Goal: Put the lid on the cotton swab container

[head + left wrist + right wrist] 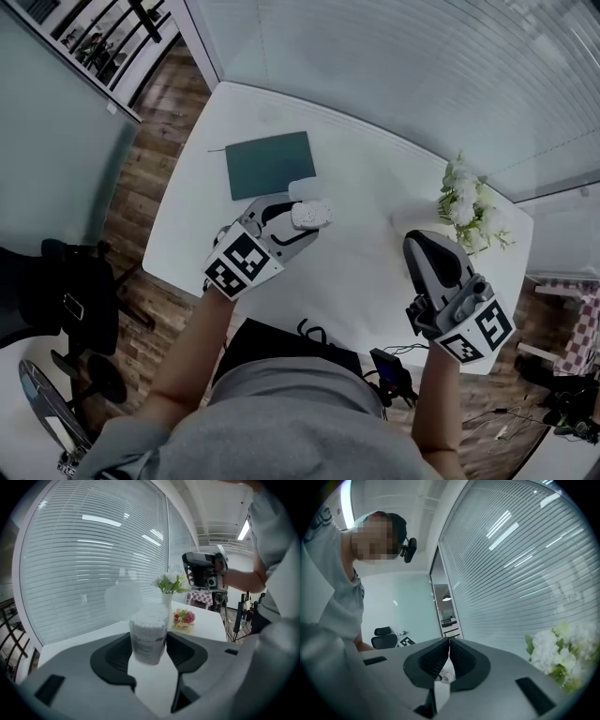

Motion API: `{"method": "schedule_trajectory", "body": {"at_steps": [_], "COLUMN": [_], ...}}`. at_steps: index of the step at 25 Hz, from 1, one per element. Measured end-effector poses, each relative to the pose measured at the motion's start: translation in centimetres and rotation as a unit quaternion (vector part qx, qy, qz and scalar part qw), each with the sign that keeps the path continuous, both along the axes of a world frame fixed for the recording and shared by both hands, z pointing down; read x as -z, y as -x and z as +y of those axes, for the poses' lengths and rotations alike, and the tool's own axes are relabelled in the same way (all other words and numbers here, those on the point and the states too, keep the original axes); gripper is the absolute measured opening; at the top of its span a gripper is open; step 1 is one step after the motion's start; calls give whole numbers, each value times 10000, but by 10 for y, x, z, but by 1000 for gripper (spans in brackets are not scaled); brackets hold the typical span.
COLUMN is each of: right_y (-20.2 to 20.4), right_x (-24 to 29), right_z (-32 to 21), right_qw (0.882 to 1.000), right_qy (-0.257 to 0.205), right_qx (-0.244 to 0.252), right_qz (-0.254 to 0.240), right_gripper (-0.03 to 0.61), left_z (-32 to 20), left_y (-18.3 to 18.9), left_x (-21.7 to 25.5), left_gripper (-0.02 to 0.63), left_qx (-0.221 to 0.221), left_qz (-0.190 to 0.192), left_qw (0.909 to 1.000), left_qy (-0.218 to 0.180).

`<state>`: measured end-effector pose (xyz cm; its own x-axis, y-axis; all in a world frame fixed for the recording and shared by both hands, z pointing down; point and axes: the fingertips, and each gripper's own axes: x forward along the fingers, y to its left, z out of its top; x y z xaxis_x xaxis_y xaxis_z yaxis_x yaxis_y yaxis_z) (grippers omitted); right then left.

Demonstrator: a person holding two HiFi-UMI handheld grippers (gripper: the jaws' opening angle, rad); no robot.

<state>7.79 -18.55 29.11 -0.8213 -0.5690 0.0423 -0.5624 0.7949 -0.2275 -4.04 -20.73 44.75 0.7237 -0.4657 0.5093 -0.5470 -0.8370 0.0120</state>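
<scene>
The left claw (pixel 148 645) grips the cylindrical clear-plastic container (pixel 149 634) by its sides over the smooth white table (pixel 375 281), swabs packed inside (its round frosted lid (pixel 123 601) stands open). The right claw (pixel 449 641) is closed, ribbed pads together.

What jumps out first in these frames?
The left gripper is clamped on a tub of cotton swabs over the white table, with the round lid up beside the tub's open top. The right gripper hangs at the right, jaws together, near the white flowers.
</scene>
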Motion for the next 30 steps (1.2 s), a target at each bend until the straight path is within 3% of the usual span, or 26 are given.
{"method": "schedule_trajectory", "body": {"at_steps": [9,13,22,30], "right_y": [10,18,28,27], "right_x": [5,1,2,8], "right_z": [1,0,-1,-1], "right_qw": [9988,9972,9974,9970], "right_qy": [217,287,319,199], "right_qx": [212,306,341,365], "right_qz": [377,624,548,655], "right_gripper": [23,23,23,23], "left_z": [20,29,56,84], "left_y": [-8,-14,-26,-47], "left_x": [35,56,81,77], "left_gripper": [232,232,232,232], "left_qx": [-462,-618,-983,-1303], "left_qz": [-199,-6,3,-74], "left_qw": [9987,9979,9948,9911], "left_qy": [-99,-205,-269,-278]}}
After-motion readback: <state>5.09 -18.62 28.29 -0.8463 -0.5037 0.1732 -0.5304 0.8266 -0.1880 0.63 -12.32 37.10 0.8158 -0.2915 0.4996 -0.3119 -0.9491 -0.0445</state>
